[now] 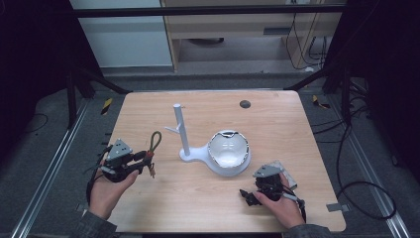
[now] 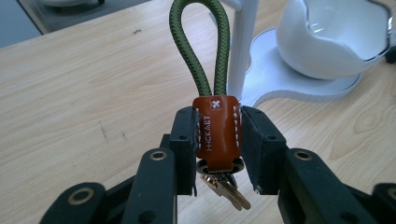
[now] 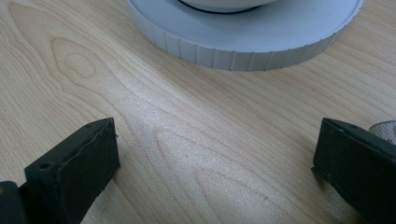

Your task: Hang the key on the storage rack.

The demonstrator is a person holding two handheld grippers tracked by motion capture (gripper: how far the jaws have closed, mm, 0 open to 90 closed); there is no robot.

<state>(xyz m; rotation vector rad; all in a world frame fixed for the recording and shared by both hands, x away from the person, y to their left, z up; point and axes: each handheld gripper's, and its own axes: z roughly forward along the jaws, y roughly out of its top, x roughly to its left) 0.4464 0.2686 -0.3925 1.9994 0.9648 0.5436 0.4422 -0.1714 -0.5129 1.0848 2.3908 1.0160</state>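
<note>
Left gripper (image 2: 217, 140): jaws clenched on the orange leather tab (image 2: 217, 133) of a keychain — green cord loop (image 2: 200, 46) standing up, brass keys (image 2: 223, 187) dangling below.
Where it is: lifted off the wooden table (image 1: 277, 119), left of the white stand (image 1: 181, 130), apart from it.
Stand: an upright post with a short side peg (image 1: 173, 129), its base running into a white bowl (image 1: 228, 151).
Right gripper (image 1: 250, 194): jaws spread wide, nothing between them, resting low on the table just before the bowl's ribbed base (image 3: 243, 39).
Likely aim: hang the loop on the peg.
Risk: the limp loop may miss the small peg or nudge the light stand — the hanging keys could swing and drag it.
Risk of slip: the grip is on smooth leather only; a tug against the post might pull the tab free.
</note>
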